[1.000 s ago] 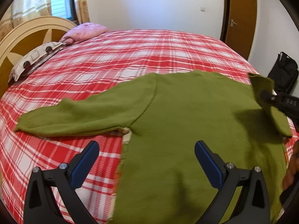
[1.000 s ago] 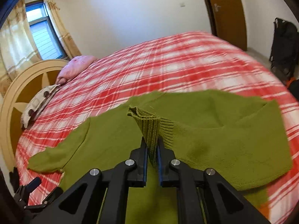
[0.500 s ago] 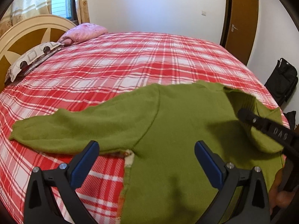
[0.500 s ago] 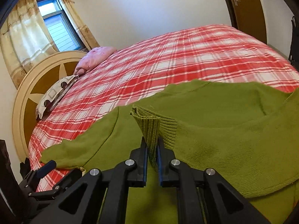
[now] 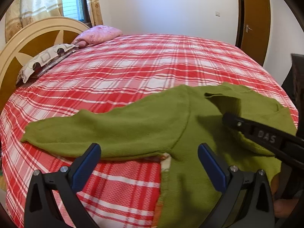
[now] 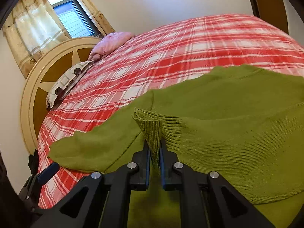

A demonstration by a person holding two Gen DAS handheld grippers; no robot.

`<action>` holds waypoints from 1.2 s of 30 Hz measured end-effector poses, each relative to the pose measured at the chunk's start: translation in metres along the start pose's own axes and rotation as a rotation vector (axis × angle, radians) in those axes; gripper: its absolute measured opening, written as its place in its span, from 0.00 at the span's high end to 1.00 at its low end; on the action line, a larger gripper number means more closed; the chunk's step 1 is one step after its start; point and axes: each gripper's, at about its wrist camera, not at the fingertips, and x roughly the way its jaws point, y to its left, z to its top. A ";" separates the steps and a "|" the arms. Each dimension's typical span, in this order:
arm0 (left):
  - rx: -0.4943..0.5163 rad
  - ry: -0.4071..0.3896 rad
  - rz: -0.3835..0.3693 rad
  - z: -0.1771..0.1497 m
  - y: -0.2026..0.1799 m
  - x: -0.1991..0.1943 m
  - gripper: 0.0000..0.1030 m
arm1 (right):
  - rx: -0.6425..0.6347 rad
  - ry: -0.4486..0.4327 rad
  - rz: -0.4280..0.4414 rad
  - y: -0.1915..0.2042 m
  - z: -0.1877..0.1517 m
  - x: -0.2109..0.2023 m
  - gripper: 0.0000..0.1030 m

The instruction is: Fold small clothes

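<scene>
A green knit sweater (image 5: 152, 125) lies on the red plaid bed (image 5: 133, 66), its left sleeve (image 5: 85, 133) stretched out to the left. My right gripper (image 6: 154, 152) is shut on the ribbed cuff (image 6: 152, 131) of the other sleeve and holds it over the sweater's body (image 6: 237, 133); it also shows in the left wrist view (image 5: 226, 116), reaching in from the right. My left gripper (image 5: 149, 163) is open and empty, just above the near edge of the sweater at the armpit.
A pink pillow (image 5: 98, 35) and a patterned pillow (image 5: 45, 60) lie by the wooden headboard (image 5: 28, 43) at the far left. A brown door (image 5: 254, 20) stands at the back right. A dark bag (image 5: 294, 79) sits beside the bed on the right.
My right gripper has carried the cuff leftward across the sweater's body, folding the right sleeve over. My left gripper has stayed open and shifted a little left and back.
</scene>
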 end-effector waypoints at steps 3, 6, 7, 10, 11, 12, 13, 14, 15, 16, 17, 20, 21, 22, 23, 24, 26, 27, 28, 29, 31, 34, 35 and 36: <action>-0.015 0.010 0.006 -0.001 0.006 0.004 0.00 | 0.007 0.023 0.008 0.001 -0.001 0.016 0.92; -0.020 0.017 0.015 -0.002 0.011 0.008 0.00 | 0.007 0.032 0.010 0.001 -0.003 0.028 0.92; -0.022 0.020 0.017 -0.002 0.012 0.010 0.00 | 0.001 0.033 0.008 0.002 -0.003 0.031 0.92; -0.025 0.026 0.023 -0.002 0.014 0.014 0.00 | -0.002 0.028 0.019 0.002 -0.004 0.034 0.91; -0.026 0.030 0.025 -0.002 0.014 0.016 0.00 | 0.009 0.033 0.045 -0.001 -0.004 0.032 0.88; -0.027 0.033 0.024 -0.002 0.014 0.017 0.00 | 0.018 0.043 0.065 -0.003 -0.004 0.032 0.84; -0.029 0.036 0.023 -0.002 0.014 0.017 0.00 | 0.046 0.067 0.117 -0.008 -0.002 0.032 0.80; -0.030 0.036 0.021 -0.001 0.014 0.017 0.00 | 0.074 0.085 0.166 -0.012 -0.001 0.030 0.70; -0.032 0.034 0.019 -0.001 0.013 0.016 0.00 | 0.096 0.097 0.205 -0.014 0.000 0.027 0.62; -0.032 0.032 0.016 0.000 0.013 0.015 0.00 | 0.117 0.100 0.241 -0.016 0.001 0.022 0.61; -0.031 0.029 0.013 0.001 0.011 0.014 0.00 | 0.123 0.095 0.260 -0.017 0.002 0.016 0.61; -0.014 0.012 0.001 0.006 0.003 0.008 0.00 | 0.110 0.033 0.241 -0.023 0.004 -0.015 0.61; -0.010 0.006 -0.006 0.007 0.001 0.006 0.00 | 0.101 -0.013 0.206 -0.029 0.004 -0.032 0.61; -0.004 -0.002 -0.017 0.010 -0.004 0.003 0.00 | 0.094 -0.049 0.177 -0.034 0.004 -0.045 0.61; 0.004 -0.010 -0.027 0.013 -0.010 0.001 0.00 | 0.082 -0.093 0.112 -0.043 0.003 -0.062 0.61; 0.011 -0.018 -0.033 0.015 -0.015 0.001 0.00 | 0.073 -0.119 0.055 -0.051 0.003 -0.074 0.61; 0.030 -0.025 -0.042 0.022 -0.028 0.000 0.00 | 0.060 -0.150 -0.050 -0.069 0.001 -0.095 0.61; 0.042 -0.025 -0.047 0.026 -0.038 0.001 0.00 | 0.063 -0.160 -0.106 -0.081 -0.001 -0.105 0.61; 0.050 -0.023 -0.048 0.029 -0.045 0.003 0.00 | 0.076 -0.162 -0.146 -0.093 -0.004 -0.113 0.61; 0.060 -0.011 -0.038 0.032 -0.056 0.008 0.00 | 0.098 -0.157 -0.170 -0.106 -0.007 -0.120 0.61; 0.078 0.016 -0.040 0.036 -0.072 0.016 0.00 | 0.139 -0.151 -0.207 -0.125 -0.014 -0.128 0.61; 0.120 0.024 -0.027 0.041 -0.099 0.026 0.00 | 0.196 -0.157 -0.251 -0.150 -0.025 -0.141 0.61; 0.135 0.033 -0.017 0.041 -0.108 0.031 0.00 | 0.217 -0.166 -0.256 -0.159 -0.030 -0.148 0.61; 0.144 0.047 -0.008 0.040 -0.113 0.035 0.00 | 0.233 -0.175 -0.253 -0.164 -0.033 -0.151 0.61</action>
